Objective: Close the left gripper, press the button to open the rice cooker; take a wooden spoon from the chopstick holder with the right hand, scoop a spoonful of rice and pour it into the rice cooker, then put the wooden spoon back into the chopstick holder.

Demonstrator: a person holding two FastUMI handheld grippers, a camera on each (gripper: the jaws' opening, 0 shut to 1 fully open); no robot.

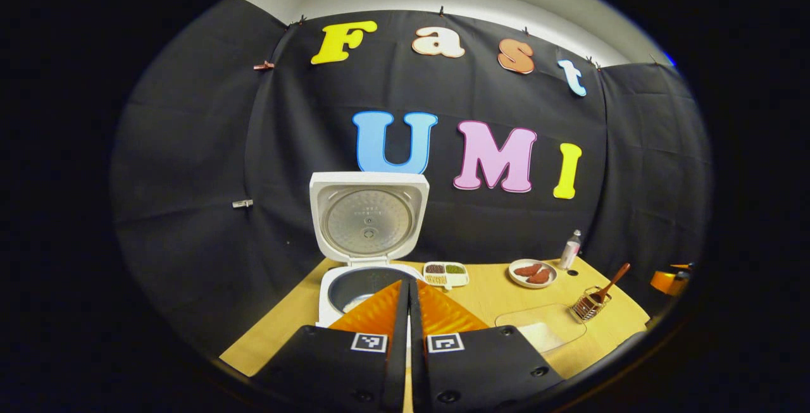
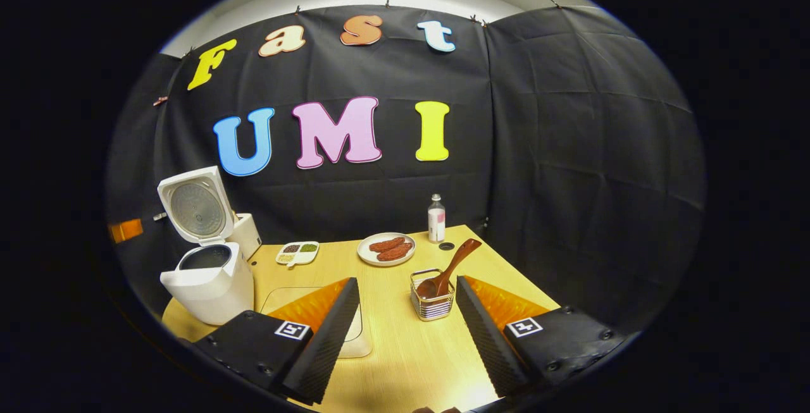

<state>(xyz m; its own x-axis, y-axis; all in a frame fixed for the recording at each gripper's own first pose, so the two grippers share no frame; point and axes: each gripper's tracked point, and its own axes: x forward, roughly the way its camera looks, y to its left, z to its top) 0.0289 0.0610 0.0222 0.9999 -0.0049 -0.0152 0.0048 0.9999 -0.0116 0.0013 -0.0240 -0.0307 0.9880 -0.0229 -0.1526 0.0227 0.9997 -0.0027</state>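
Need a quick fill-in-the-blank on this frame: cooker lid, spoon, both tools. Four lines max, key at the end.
1. The rice cooker lid stands ____.
2. The wooden spoon sits in the chopstick ____.
3. The left tool has its fingers ____.
4. The right tool is open, with the chopstick holder ____ its two fingers in the right gripper view.

Missing words: open; holder; shut; between

rice cooker [image 1: 354,286] front hidden from us behind our left gripper [image 1: 408,312], clear tray [image 2: 316,318] partly covered by our right gripper's fingers [image 2: 329,331], contents of 1 divided dish [image 1: 445,273] too small to tell
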